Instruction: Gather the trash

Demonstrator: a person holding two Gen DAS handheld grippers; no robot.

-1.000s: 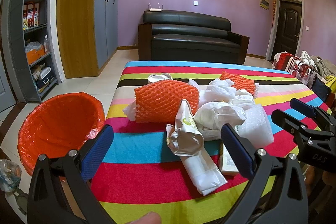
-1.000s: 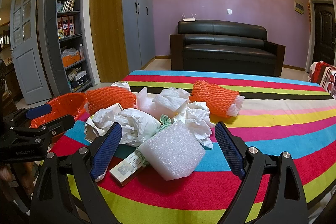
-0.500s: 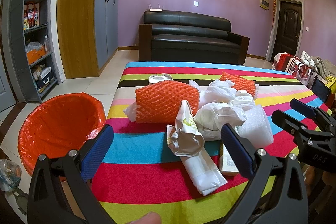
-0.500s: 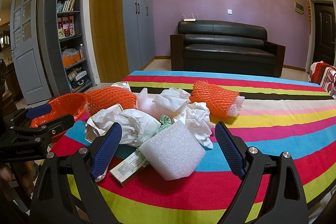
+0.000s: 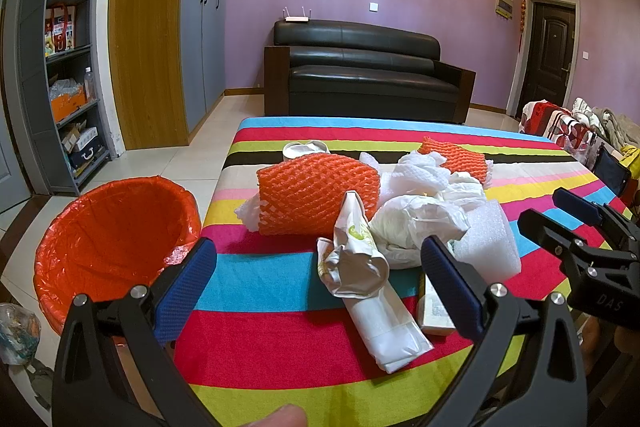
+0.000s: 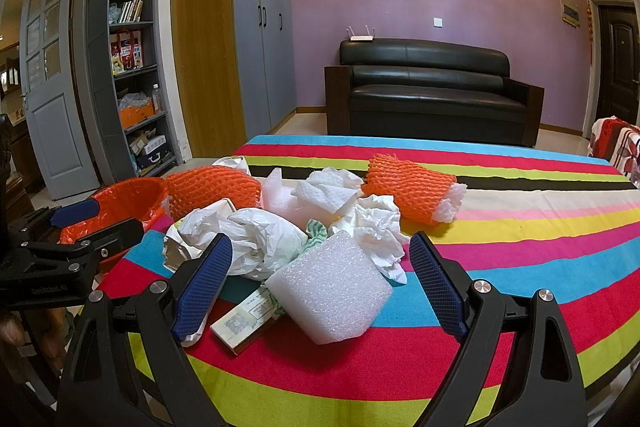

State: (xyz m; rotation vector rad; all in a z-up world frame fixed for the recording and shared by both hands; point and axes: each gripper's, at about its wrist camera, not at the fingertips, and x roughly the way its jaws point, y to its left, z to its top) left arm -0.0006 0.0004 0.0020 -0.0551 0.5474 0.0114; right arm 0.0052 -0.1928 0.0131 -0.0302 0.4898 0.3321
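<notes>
A heap of trash lies on the striped table [image 5: 272,283]: an orange foam net [image 5: 316,193], a second orange net [image 6: 408,187], crumpled white paper [image 6: 260,241], a white foam block [image 6: 330,291], a crumpled wrapper [image 5: 356,259] and a small carton [image 6: 244,323]. An orange-lined bin [image 5: 112,243] stands left of the table. My left gripper [image 5: 320,291] is open, held short of the wrapper. My right gripper [image 6: 320,291] is open, its fingers either side of the foam block without touching it.
A black sofa [image 5: 360,71] stands beyond the table's far end. A grey bookshelf [image 6: 128,75] and wardrobe [image 6: 256,27] line the left wall. A white cup [image 5: 306,149] sits behind the near orange net. Folded textiles [image 5: 576,131] lie at right.
</notes>
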